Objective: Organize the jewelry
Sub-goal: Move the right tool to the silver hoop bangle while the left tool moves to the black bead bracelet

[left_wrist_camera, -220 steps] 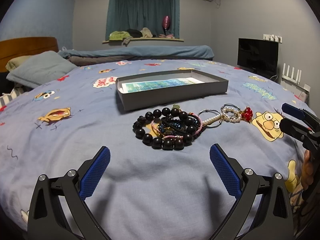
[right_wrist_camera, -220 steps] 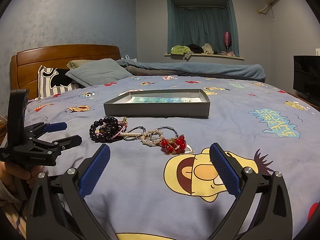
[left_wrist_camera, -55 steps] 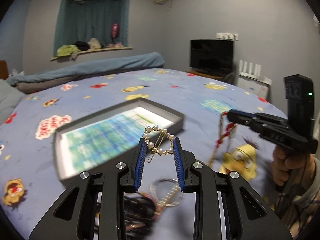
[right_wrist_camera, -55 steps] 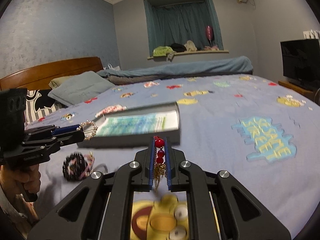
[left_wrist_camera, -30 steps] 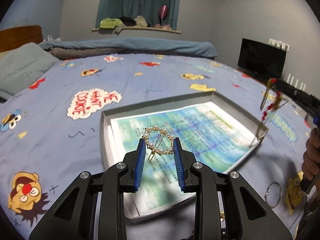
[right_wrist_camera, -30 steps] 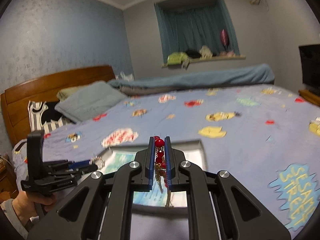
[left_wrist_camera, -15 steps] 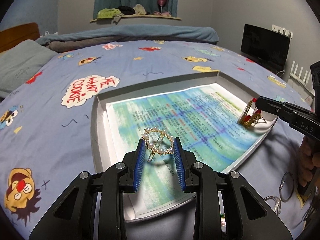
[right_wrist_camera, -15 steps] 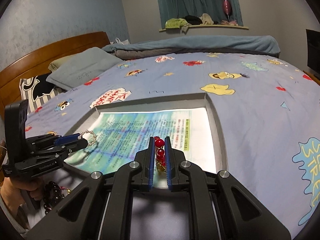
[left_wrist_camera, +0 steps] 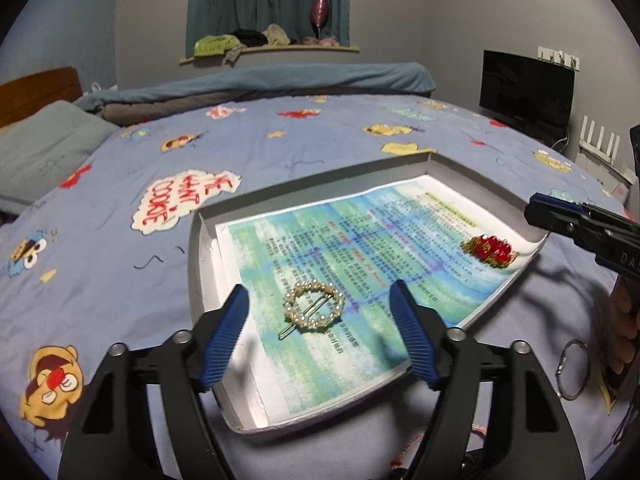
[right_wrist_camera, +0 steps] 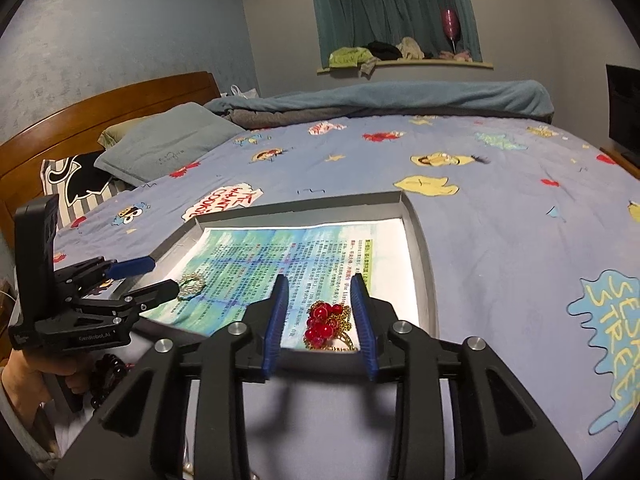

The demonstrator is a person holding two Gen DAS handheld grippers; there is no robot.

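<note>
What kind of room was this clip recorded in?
A bedroom, most likely: the work happens on a bed with a cartoon-print cover, a wooden headboard with pillows behind it, and a curtained window.

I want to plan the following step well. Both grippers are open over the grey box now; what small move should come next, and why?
Probably lift both grippers back out. The left gripper stands open around the pearl hair clip and the right gripper around the red bead piece; both pieces lie on the paper in the grey box, while a metal ring waits on the bedspread.
</note>
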